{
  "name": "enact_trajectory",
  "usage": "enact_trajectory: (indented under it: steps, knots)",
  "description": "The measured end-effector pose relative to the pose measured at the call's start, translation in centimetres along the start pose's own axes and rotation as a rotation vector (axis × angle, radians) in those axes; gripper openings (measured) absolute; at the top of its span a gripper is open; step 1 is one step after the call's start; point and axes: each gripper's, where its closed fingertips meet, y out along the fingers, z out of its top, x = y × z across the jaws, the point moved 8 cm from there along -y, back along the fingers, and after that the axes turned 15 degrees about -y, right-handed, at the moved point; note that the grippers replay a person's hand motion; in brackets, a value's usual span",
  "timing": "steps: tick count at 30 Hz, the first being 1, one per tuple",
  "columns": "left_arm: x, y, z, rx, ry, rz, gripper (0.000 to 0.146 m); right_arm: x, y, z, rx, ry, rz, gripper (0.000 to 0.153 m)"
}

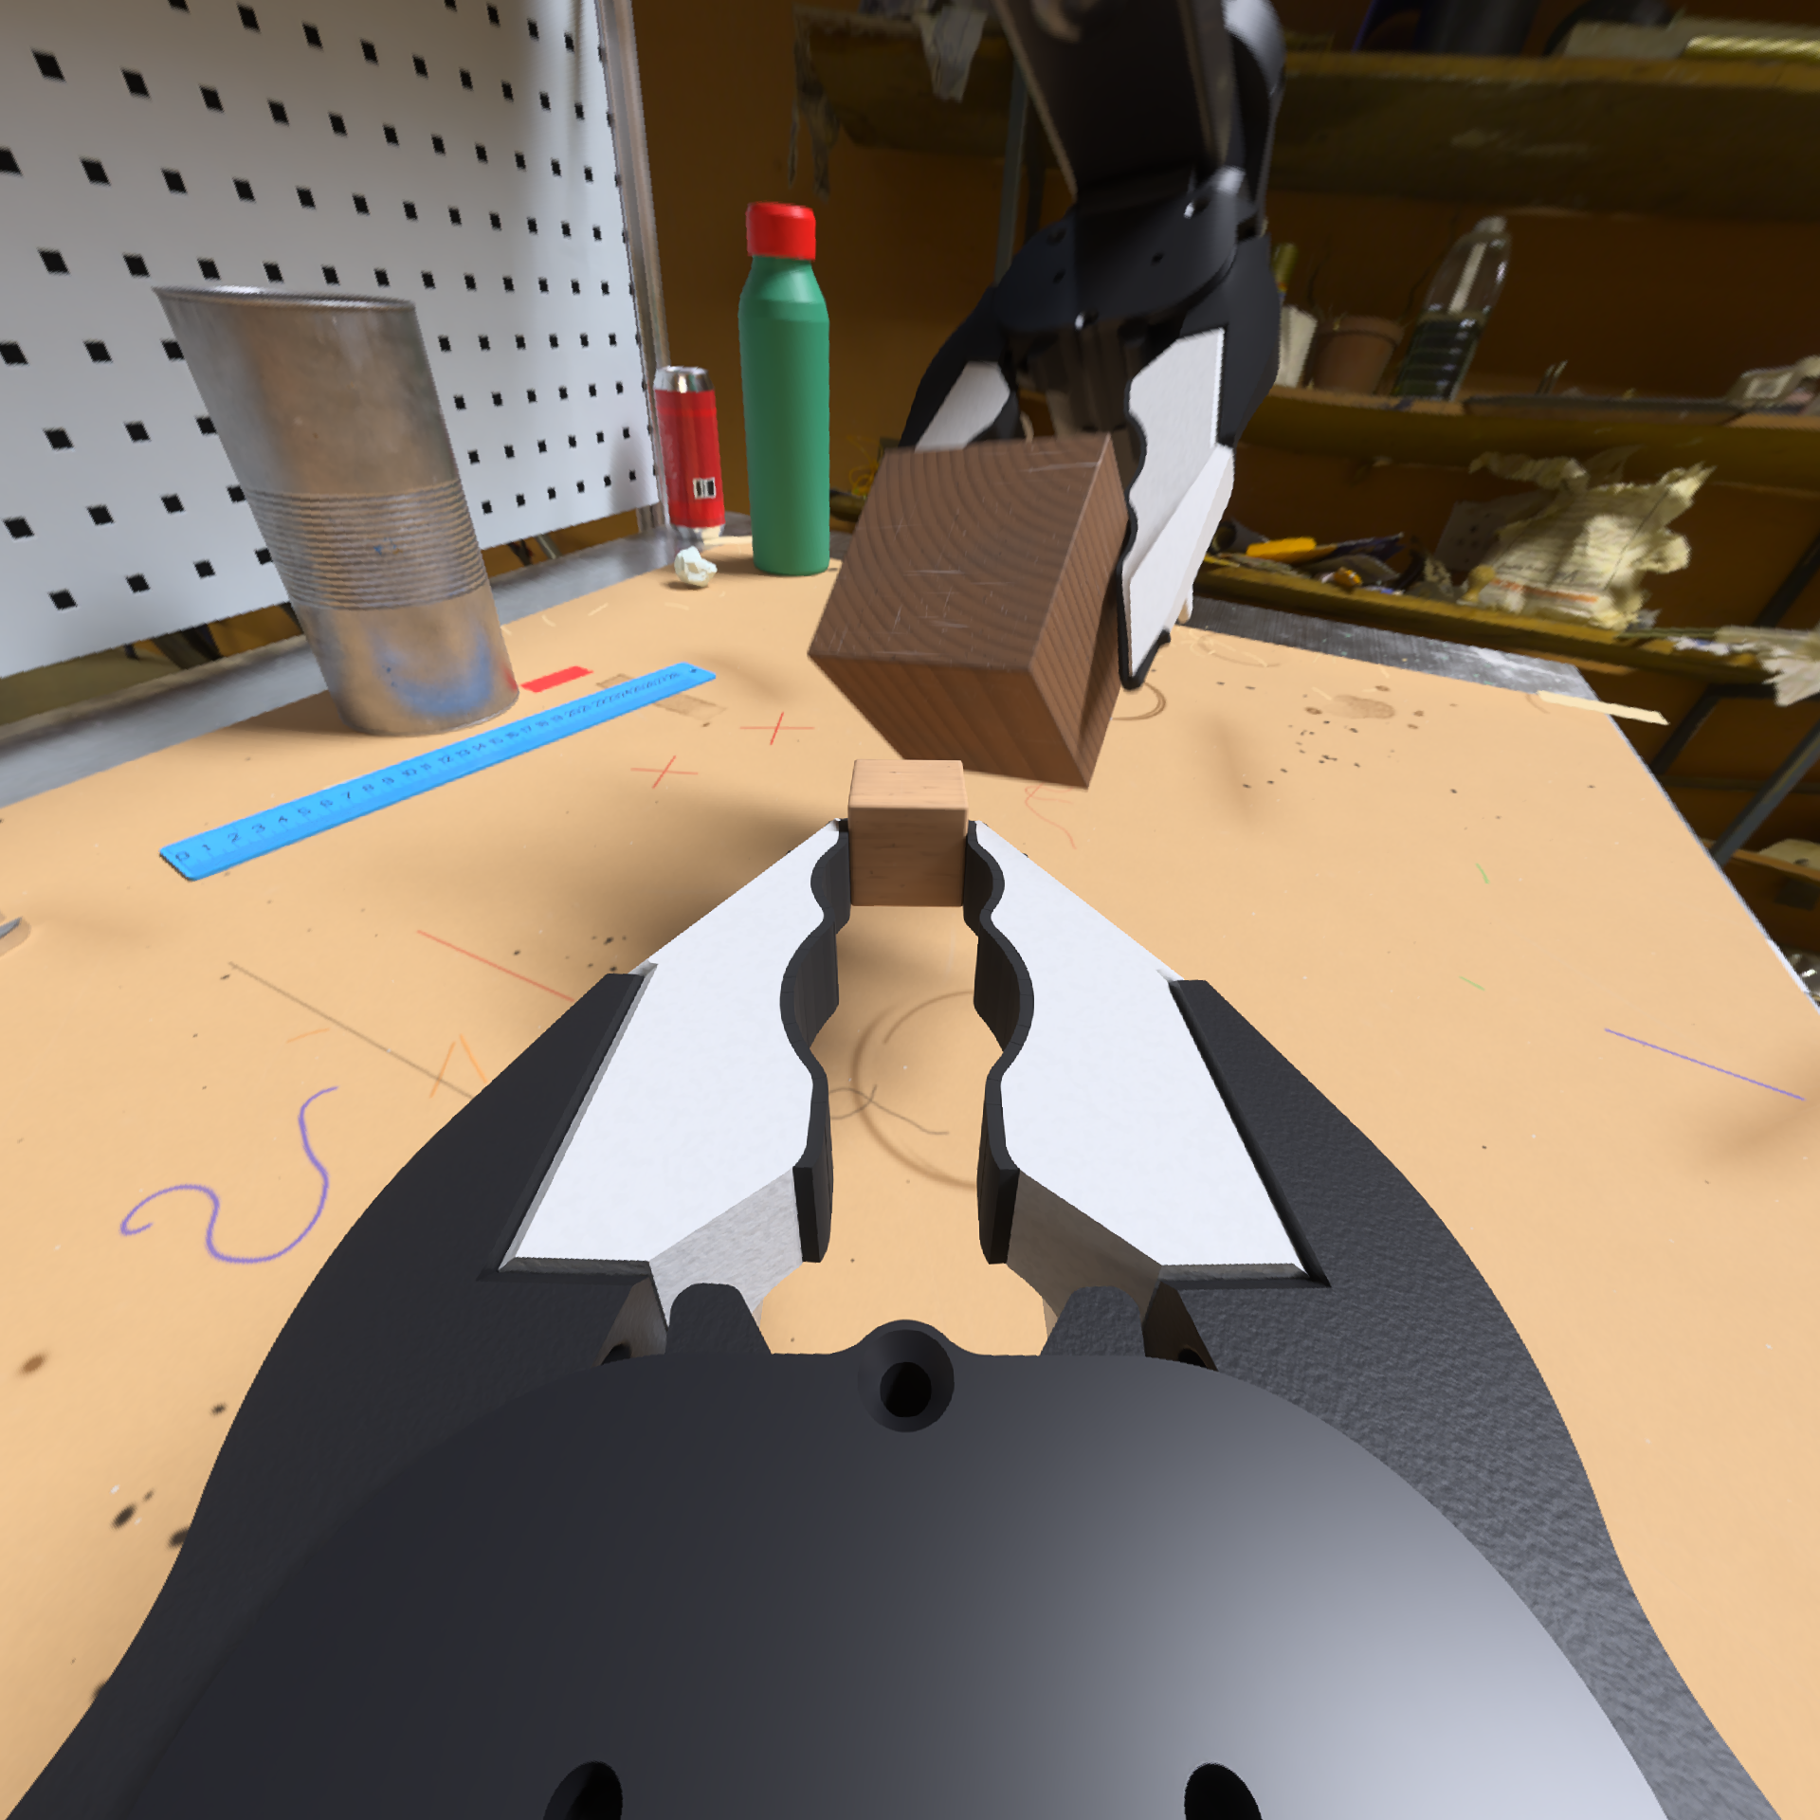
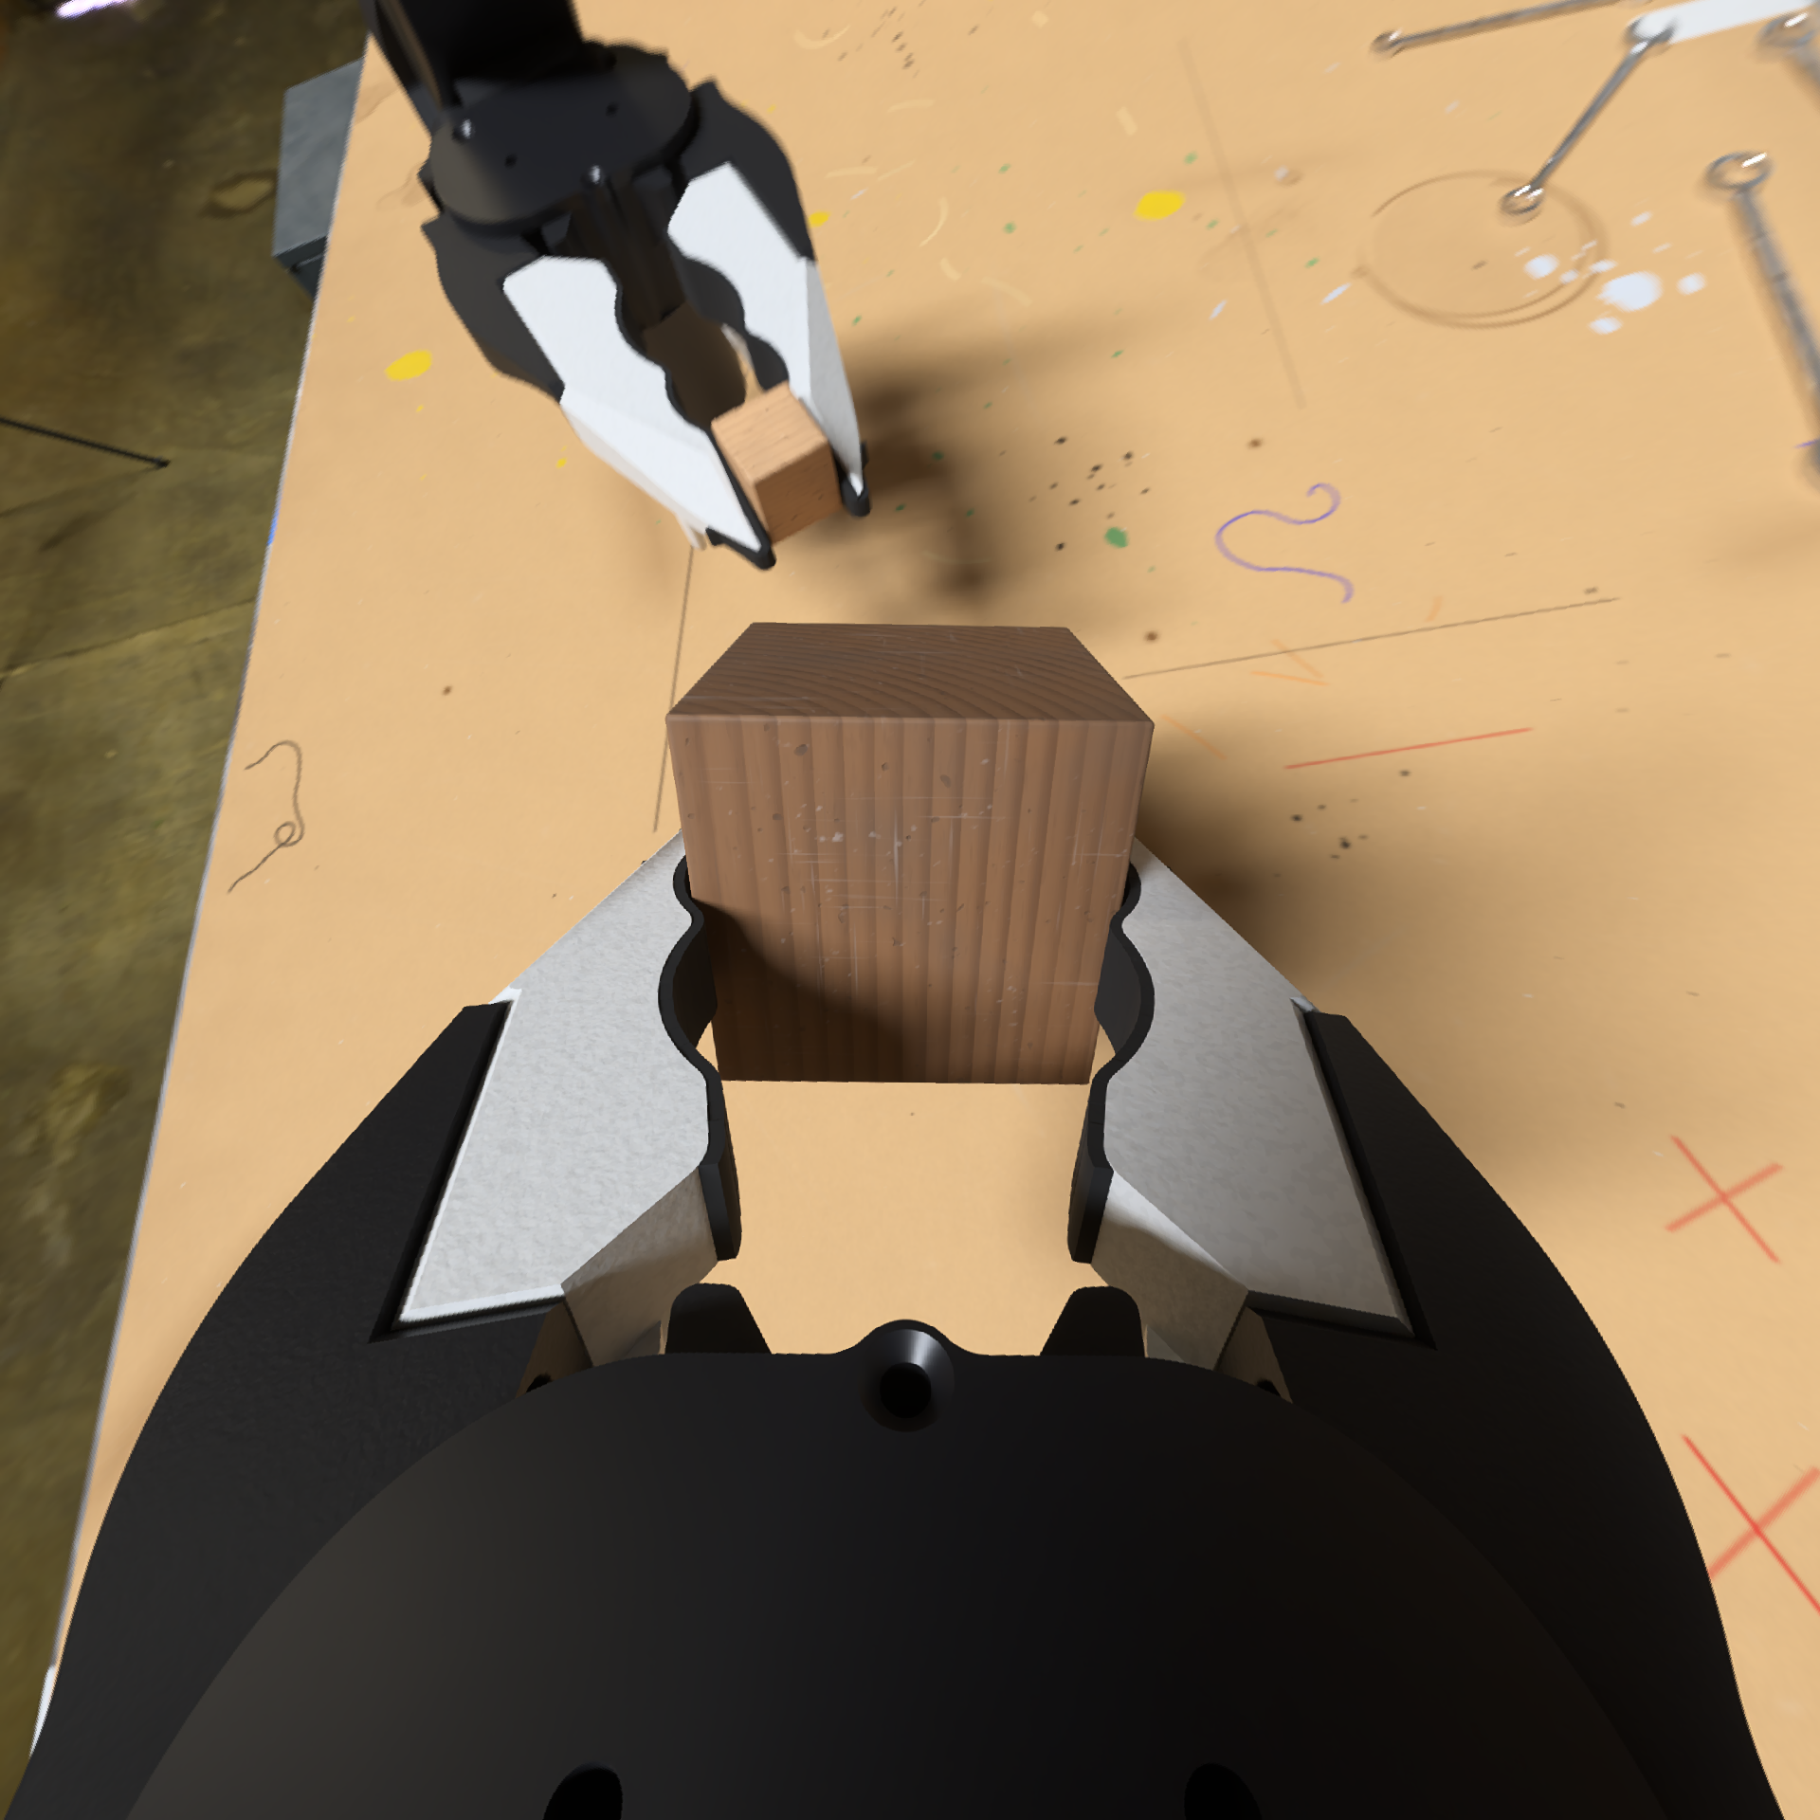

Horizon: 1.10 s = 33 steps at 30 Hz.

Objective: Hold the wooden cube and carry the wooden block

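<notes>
My left gripper (image 1: 906, 847) is shut on a small pale wooden cube (image 1: 906, 827), held at its fingertips above the tan table. It also shows in the right wrist view (image 2: 803, 522), with the cube (image 2: 783, 473) in it. My right gripper (image 2: 906, 886) is shut on a large dark brown wooden block (image 2: 906, 857) and holds it in the air. In the left wrist view the right gripper (image 1: 1064, 561) hangs from above with the block (image 1: 970, 601) tilted, just beyond and above the cube.
A metal cup (image 1: 350, 502), a blue ruler (image 1: 433, 768), a red can (image 1: 689, 453) and a green bottle (image 1: 783, 394) stand at the back left by a pegboard (image 1: 295, 246). Wrenches (image 2: 1595, 98) lie at the far right. The table edge (image 2: 256, 611) runs along the left.
</notes>
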Motion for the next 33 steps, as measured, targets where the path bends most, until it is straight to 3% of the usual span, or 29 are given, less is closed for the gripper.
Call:
enact_trajectory:
  steps: [9, 14, 18, 24, 28, 33]
  knots:
    - [-0.3, 0.3, -0.9, -0.057, 0.015, 0.036, 0.021, 0.7, -4.9, 2.1, 0.081, -0.018, -0.239, 0.078]
    - [-0.3, 0.3, -1.1, -0.073, 0.027, 0.042, 0.021, 0.5, -11.7, 3.6, 0.19, -0.026, -0.44, 0.078]
    - [-0.3, 0.7, -1.6, -0.092, 0.016, 0.045, 0.021, 1.2, -18.8, 3.6, 0.237, 0.009, -0.695, 0.078]
    - [0.0, 1.1, -2.0, -0.109, 0.025, 0.043, 0.021, 3.0, -26.3, -0.9, 0.199, 0.102, -1.067, 0.078]
    - [0.0, 1.3, -2.4, -0.122, 0.022, 0.046, 0.021, 4.3, -27.8, -5.6, 0.174, 0.167, -1.174, 0.078]
    - [0.0, 1.8, -3.2, -0.148, 0.023, 0.047, 0.021, 5.3, -28.5, -10.0, 0.353, 0.288, -1.296, 0.078]
